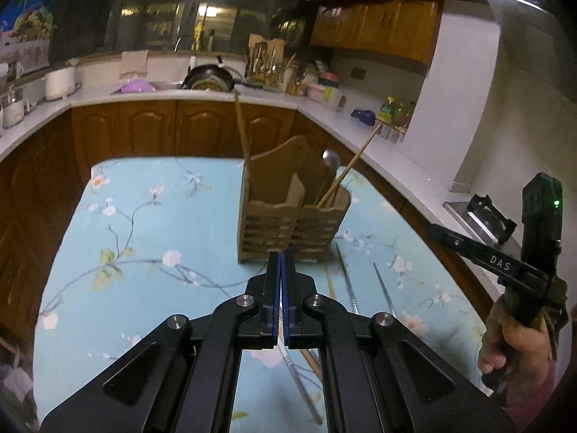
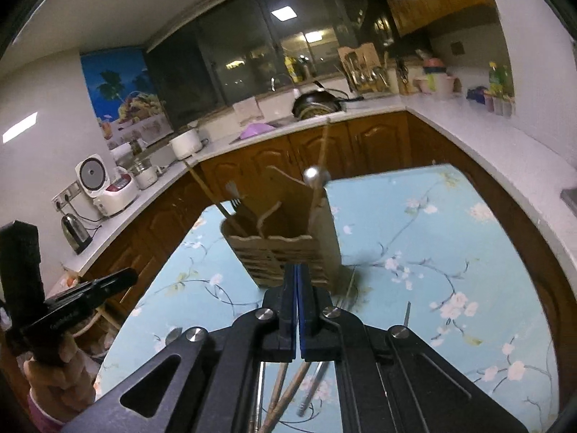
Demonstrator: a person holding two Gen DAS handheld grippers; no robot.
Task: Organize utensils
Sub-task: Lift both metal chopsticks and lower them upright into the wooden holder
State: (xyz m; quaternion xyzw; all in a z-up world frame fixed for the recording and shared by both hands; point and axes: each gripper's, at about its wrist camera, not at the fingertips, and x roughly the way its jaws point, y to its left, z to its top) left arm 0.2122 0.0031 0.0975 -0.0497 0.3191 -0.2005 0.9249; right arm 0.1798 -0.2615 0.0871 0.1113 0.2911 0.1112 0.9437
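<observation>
Both grippers hang above the near part of the tabletop point(image 1: 144, 216), which carries a blue floral cloth. Left gripper point(image 1: 281, 256): jaws together, nothing between the pads. Right gripper point(image 2: 296, 270): jaws together, likewise empty.

Wooden utensil holder point(image 1: 288, 223) stands upright toward the far edge of the tabletop, about mid-width. It has two or more compartments. Already in it: a metal spoon point(image 1: 331, 160) bowl-up, one wooden chopstick point(image 1: 355, 160) leaning right, another wooden chopstick point(image 1: 241, 126) leaning left. The right wrist view also shows a fork point(image 2: 233, 195) in the left compartment.

Loose utensils point(image 1: 364, 288) lie flat on the cloth between the holder and the near edge, partly hidden under the gripper bodies. These are thin metal rods and wooden sticks, some crossing; exact count not readable.

Handling judgement: the pieces are light, stiff and narrow. The metal ones are probably slippery and lie flush on soft cloth, so a pinch from above across the shaft, near mid-length, looks safest. The wooden sticks should offer more friction. Where they cross, take the top one first. The holder looks light and could tip if knocked.
</observation>
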